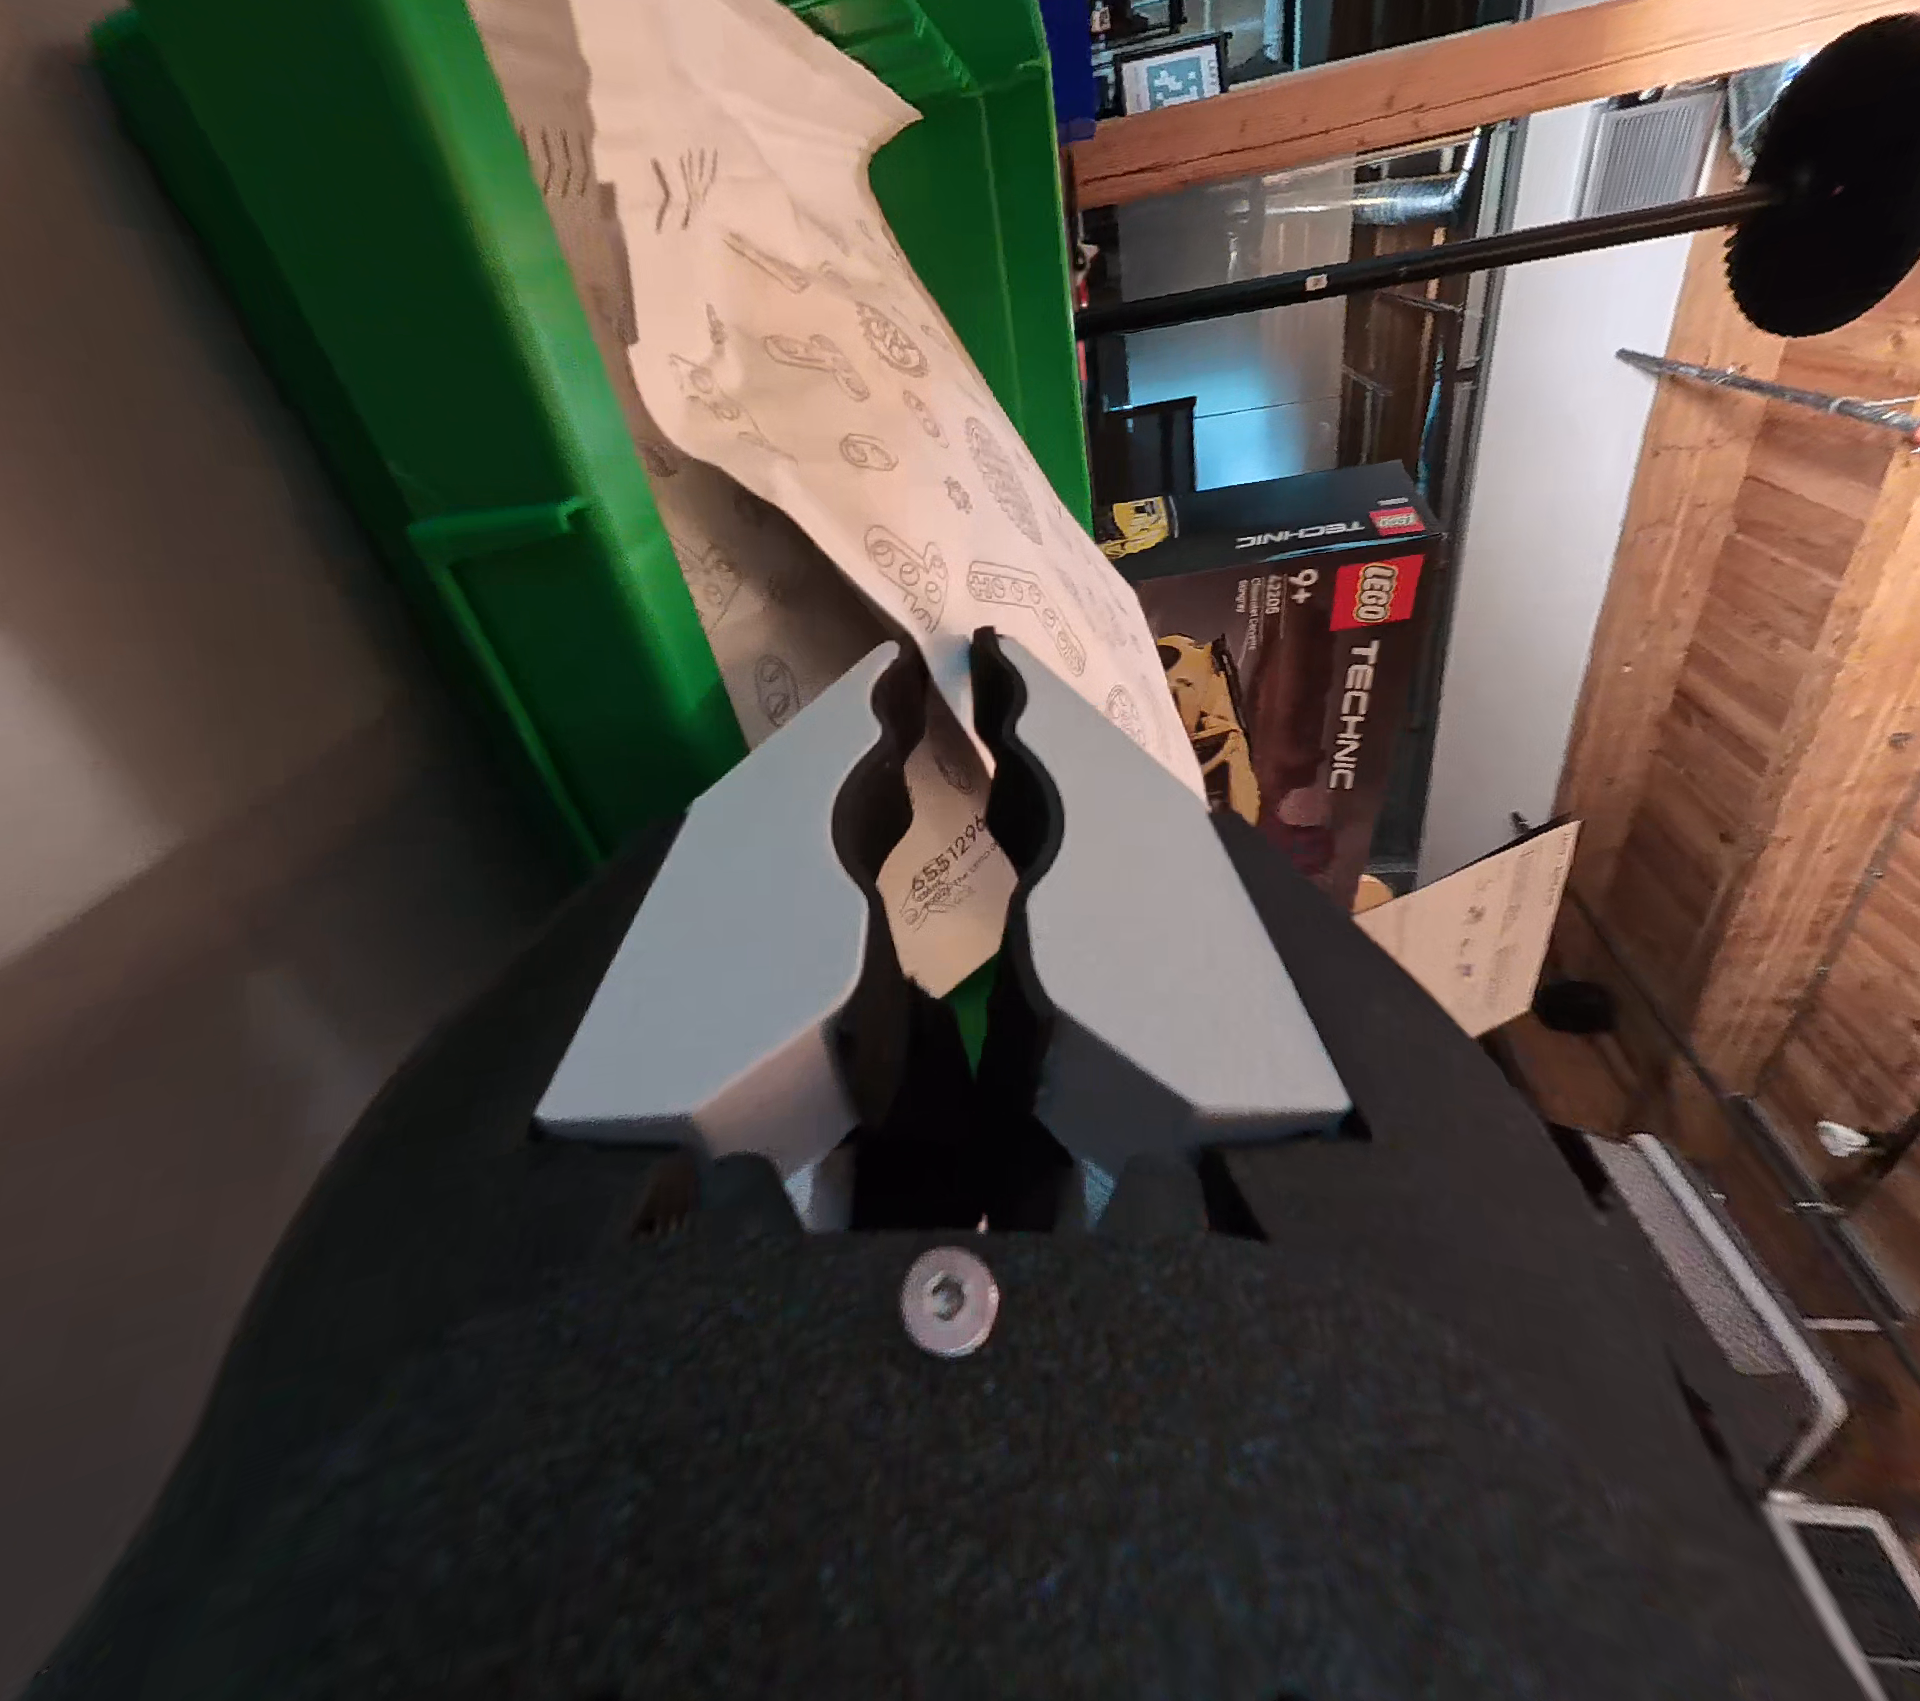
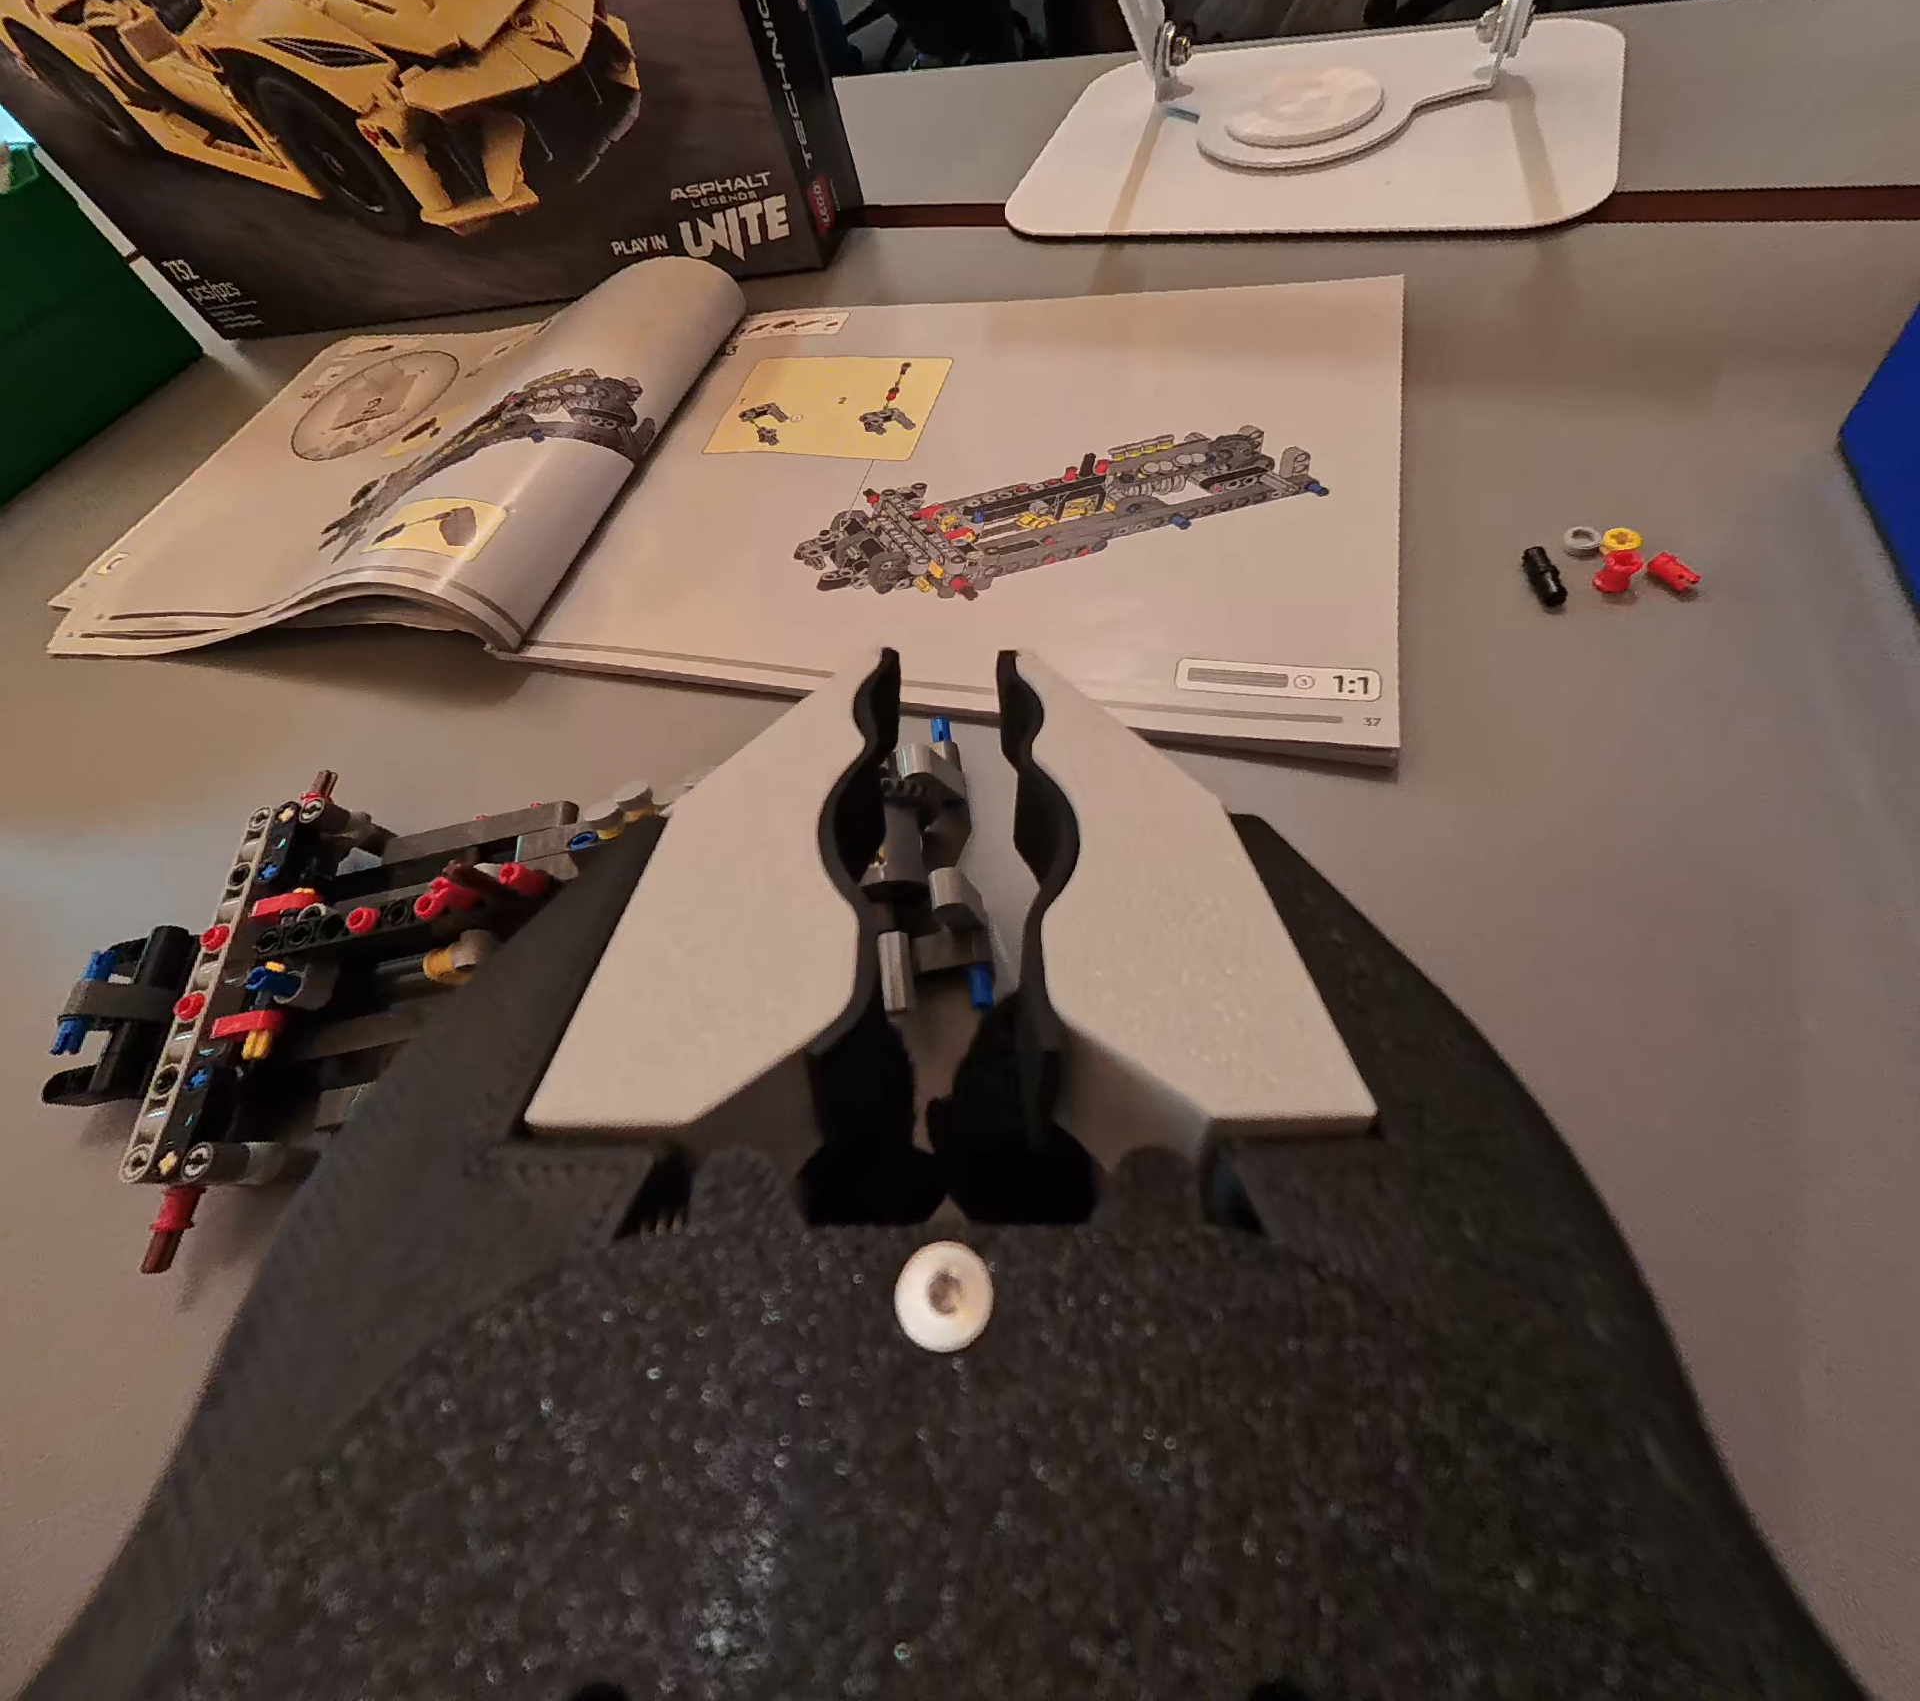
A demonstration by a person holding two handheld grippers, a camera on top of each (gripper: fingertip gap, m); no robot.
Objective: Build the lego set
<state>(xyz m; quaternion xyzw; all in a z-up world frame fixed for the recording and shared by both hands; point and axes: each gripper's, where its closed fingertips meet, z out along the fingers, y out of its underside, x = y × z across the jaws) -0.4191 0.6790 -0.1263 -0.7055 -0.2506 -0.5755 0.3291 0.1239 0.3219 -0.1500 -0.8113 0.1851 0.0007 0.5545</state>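
The right gripper [image 2: 943,664] hovers part-open over the grey-and-black lego chassis assembly [image 2: 312,955] on the grey table [image 2: 1558,872], just before the open instruction booklet [image 2: 1039,508]. The left gripper [image 1: 951,649] pinches a printed white paper parts bag [image 1: 831,363] trailing from the green plastic bin [image 1: 343,217]

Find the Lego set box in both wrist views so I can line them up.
Left wrist view: the Lego set box sits right of centre, lying sideways in the picture, behind the paper parts bag.
Right wrist view: it stands at top left, behind the open instruction booklet.
Shared landmark: the green bin beside the box.
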